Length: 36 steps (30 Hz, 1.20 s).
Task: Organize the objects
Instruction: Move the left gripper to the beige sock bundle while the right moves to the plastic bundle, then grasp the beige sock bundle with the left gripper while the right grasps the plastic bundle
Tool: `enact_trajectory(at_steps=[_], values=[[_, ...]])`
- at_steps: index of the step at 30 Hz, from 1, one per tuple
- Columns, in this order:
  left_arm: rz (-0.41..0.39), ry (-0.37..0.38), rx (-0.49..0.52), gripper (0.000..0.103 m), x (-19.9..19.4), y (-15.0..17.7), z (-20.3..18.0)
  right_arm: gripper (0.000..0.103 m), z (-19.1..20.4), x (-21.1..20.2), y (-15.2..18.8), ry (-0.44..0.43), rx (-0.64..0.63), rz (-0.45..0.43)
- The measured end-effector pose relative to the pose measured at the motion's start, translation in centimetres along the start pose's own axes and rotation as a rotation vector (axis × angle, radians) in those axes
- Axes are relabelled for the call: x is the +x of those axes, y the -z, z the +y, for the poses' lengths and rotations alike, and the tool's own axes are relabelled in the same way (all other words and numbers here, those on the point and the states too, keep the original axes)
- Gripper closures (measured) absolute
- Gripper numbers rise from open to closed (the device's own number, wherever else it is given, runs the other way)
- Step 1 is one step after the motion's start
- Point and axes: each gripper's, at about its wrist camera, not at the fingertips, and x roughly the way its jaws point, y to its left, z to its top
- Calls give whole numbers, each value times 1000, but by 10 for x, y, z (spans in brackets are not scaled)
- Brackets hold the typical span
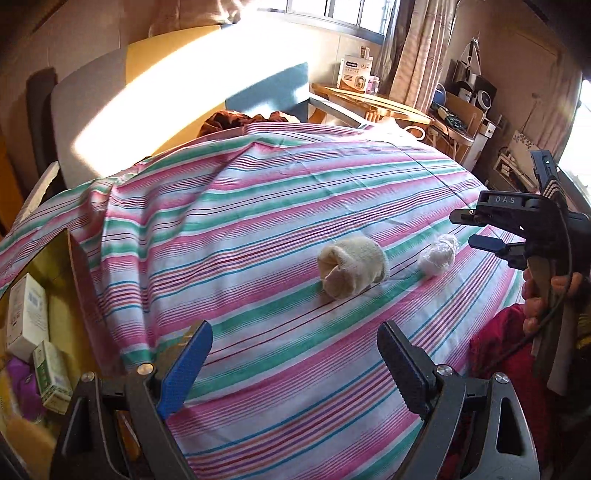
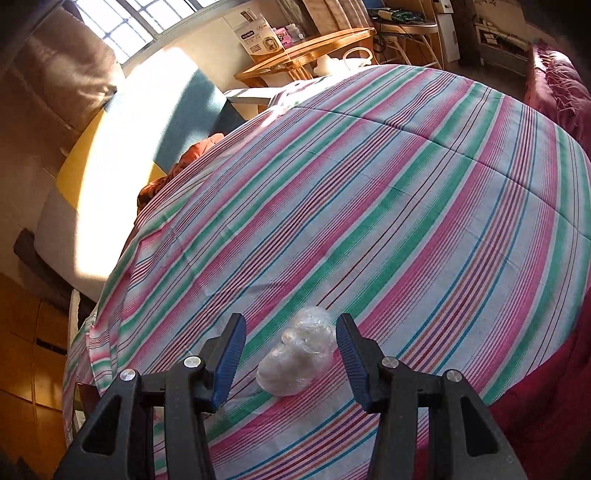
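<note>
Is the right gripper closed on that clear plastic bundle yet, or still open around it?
Open. The right gripper straddles the clear plastic bundle, but bedspread shows between each pad and the bundle, which lies on the bed.

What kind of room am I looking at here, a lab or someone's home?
Most likely a bedroom in someone's home. A striped bedsheet covers what looks like a bed, a curtained window lets in sunlight, and a small wooden table with household boxes stands beyond it. A rolled sock lies on the sheet.
</note>
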Motion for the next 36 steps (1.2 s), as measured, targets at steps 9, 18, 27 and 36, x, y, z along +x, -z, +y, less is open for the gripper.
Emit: enact_trajectory(at_steps=[9,18,27,36], values=[[22,7,95,7,57,-38,-35,52,1,7,0,-28,-3,39],[71,12,209,3,108,-58,-60,52,-1,10,-1,-48,13,66],[79,124,223,40,98,-32,-59,52,0,18,-2,4,8,84],[58,92,102,39,52,18,-27,52,3,26,-2,50,-13,100]])
